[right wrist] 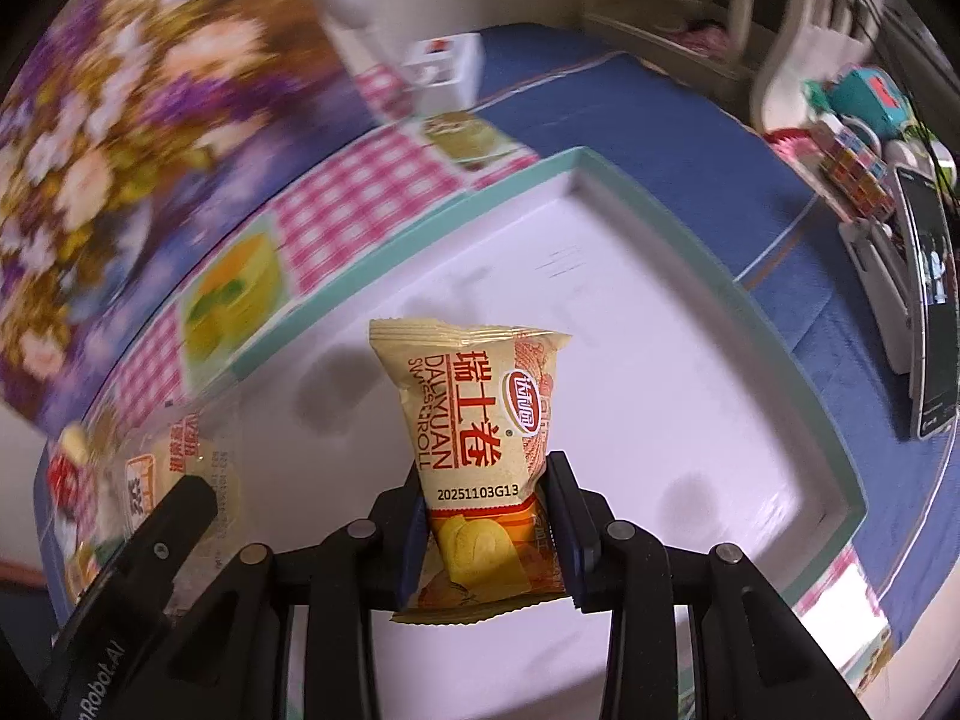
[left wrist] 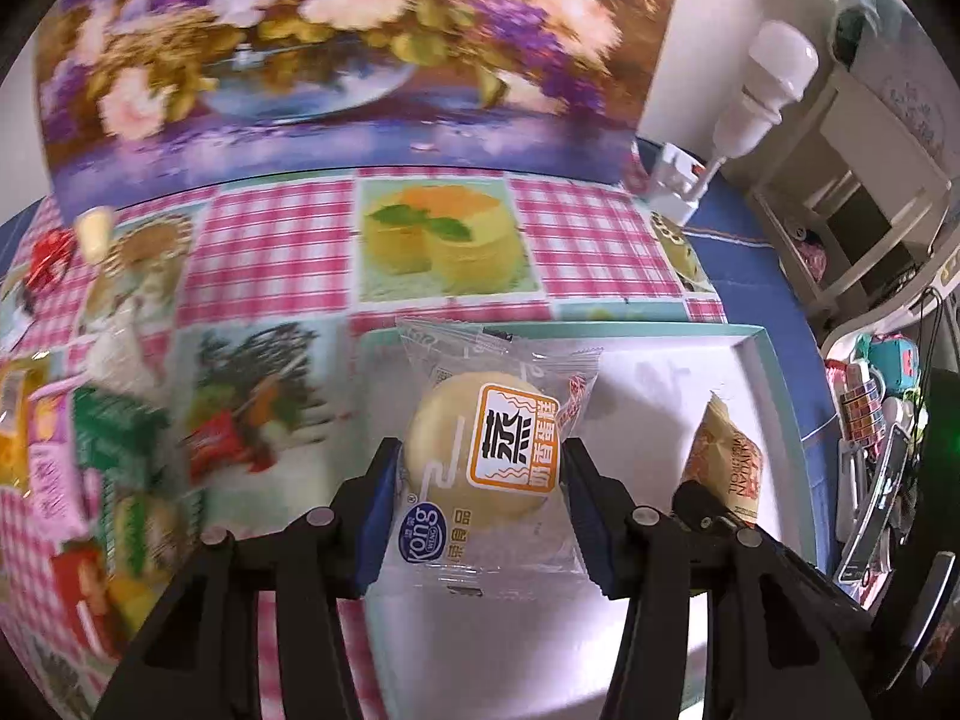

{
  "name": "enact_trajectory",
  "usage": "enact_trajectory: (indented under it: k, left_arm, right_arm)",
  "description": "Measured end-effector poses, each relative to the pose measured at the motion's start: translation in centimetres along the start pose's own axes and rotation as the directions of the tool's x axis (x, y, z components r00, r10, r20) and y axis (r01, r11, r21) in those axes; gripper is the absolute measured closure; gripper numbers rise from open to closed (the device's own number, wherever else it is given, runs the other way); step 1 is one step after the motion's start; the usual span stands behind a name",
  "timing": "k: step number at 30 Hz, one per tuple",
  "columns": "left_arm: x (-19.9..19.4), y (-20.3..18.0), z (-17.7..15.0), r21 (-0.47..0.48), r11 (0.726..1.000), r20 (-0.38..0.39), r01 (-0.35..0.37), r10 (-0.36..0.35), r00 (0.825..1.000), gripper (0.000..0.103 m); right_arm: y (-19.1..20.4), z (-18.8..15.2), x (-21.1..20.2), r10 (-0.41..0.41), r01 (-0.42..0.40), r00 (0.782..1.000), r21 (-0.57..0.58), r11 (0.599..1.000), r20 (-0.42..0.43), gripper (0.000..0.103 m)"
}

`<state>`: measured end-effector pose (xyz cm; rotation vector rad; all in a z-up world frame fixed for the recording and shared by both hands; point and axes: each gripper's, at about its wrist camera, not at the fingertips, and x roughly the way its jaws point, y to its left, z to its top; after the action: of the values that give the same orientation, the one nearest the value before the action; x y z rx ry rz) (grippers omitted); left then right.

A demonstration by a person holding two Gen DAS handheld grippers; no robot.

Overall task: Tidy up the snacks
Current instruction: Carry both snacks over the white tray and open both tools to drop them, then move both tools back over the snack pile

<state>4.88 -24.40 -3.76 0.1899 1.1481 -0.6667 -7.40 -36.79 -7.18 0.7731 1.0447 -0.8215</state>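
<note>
The left tongs (left wrist: pixel 480 480) are clamping a clear-wrapped steamed cake (left wrist: pixel 480 456), hanging over the white tray's (left wrist: pixel 774 372) near left part. The right tongs (right wrist: pixel 486 516) are pinching a yellow Swiss roll packet (right wrist: pixel 480 420), long axis pointing away, above the tray's bare middle. Beyond, loose snacks (left wrist: pixel 90 450) are lying on the desk (left wrist: pixel 270 252).

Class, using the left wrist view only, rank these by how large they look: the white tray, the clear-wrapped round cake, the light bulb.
1. White tray
2. Round cake, though it is nearest the camera, which enlarges it
3. Light bulb
</note>
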Motion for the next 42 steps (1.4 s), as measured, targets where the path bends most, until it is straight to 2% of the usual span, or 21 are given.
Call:
enact_trajectory:
  k: [6, 10, 13, 16, 22, 28, 34, 39, 42]
  left_arm:
    - [2.4, -1.5, 0.2, 0.028, 1.000, -0.024, -0.002, 0.003, 1.000, 0.048]
    - [2.4, -1.7, 0.0, 0.035, 0.999, -0.041, -0.009, 0.010, 0.999, 0.044]
    - [1.3, -1.6, 0.2, 0.029, 0.999, -0.023, -0.014, 0.015, 1.000, 0.035]
    - [0.1, -1.2, 0.5, 0.016, 1.000, -0.010, -0.010, 0.010, 1.000, 0.032]
    - [-1.4, 0.6, 0.8, -0.056, 0.998, 0.007, -0.008, 0.009, 1.000, 0.016]
    - [-2.0, 3.4, 0.1, -0.141, 0.990, 0.008, -0.025, 0.027, 1.000, 0.015]
    - [-4.1, 6.3, -1.1, -0.187, 0.979, 0.057, -0.077, 0.089, 0.994, 0.011]
    - [-6.5, 8.4, -2.2, -0.174, 0.966, 0.110, -0.194, 0.214, 0.971, 0.009]
    - [-7.7, 10.3, -3.3, -0.199, 0.954, 0.100, -0.222, 0.245, 0.964, 0.008]
  right_arm:
    - [-1.8, 1.3, 1.0, -0.030, 0.031, 0.999, 0.057, 0.998, -0.012, 0.064]
    - [-2.1, 1.4, 1.3, -0.038, 0.039, 0.999, 0.058, 0.998, -0.029, 0.064]
    - [-1.9, 1.2, 1.0, -0.032, 0.033, 0.999, 0.044, 0.998, -0.028, 0.053]
    - [-1.8, 1.1, 0.6, -0.027, 0.028, 0.999, 0.039, 0.999, -0.029, 0.039]
    - [-1.9, 1.1, 0.4, -0.010, 0.010, 1.000, 0.037, 0.999, -0.024, 0.030]
    - [-1.4, 0.8, -0.7, 0.003, -0.003, 1.000, 0.018, 1.000, 0.003, 0.022]
    - [0.0, -0.2, -1.7, 0.014, -0.014, 1.000, -0.024, 1.000, 0.019, 0.017]
    - [1.3, -1.4, -2.8, 0.027, -0.023, 0.999, -0.079, 0.997, 0.043, 0.010]
    - [2.1, -2.4, -3.5, 0.055, -0.049, 0.997, -0.108, 0.993, 0.050, 0.007]
